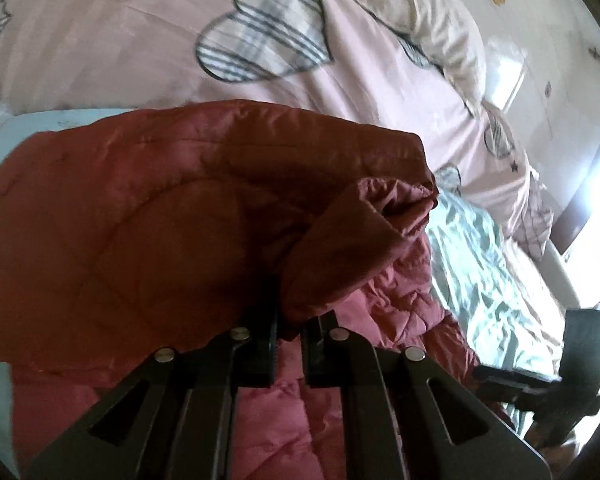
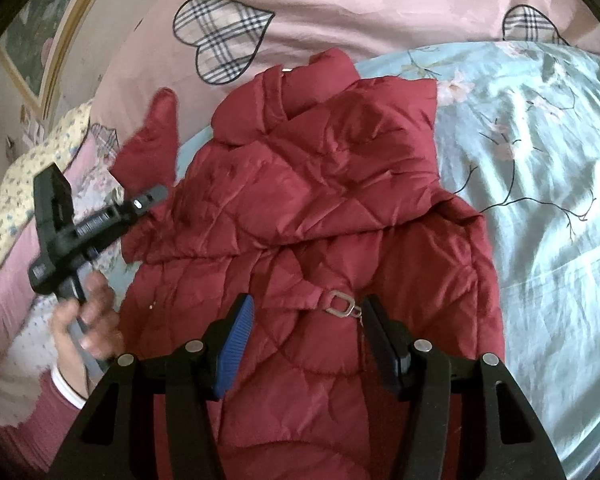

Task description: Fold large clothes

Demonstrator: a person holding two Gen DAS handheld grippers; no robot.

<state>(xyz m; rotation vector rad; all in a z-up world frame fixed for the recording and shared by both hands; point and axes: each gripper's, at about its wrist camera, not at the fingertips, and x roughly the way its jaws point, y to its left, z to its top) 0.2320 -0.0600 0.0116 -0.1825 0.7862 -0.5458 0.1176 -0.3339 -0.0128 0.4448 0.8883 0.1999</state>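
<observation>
A red quilted jacket (image 2: 324, 208) lies on a bed, collar toward the pink duvet (image 2: 340, 12) at the far side, hem toward the near edge, its long axis running away from the right gripper (image 2: 306, 340). The move to come turns on the sleeve (image 1: 352, 248): the left gripper (image 1: 288, 332) has pinched it near the cuff, fingers almost closed on a fold of the red fabric, and holds it raised off the jacket's left side, toward the left edge of the bed. In the right wrist view the sleeve's end (image 2: 156, 136) stands up beside the body of the jacket, with the hand (image 2: 88, 320) gripping the tool low at the left. The right gripper hangs over the lower body of the jacket, fingers wide apart and holding nothing, a metal buckle (image 2: 342, 305) between them. The left gripper is plainly the nearer to the sleeve; folding it likely means carrying it rightward across the jacket's chest. A pale blue floral sheet (image 2: 540, 184) lies under the jacket.
</observation>
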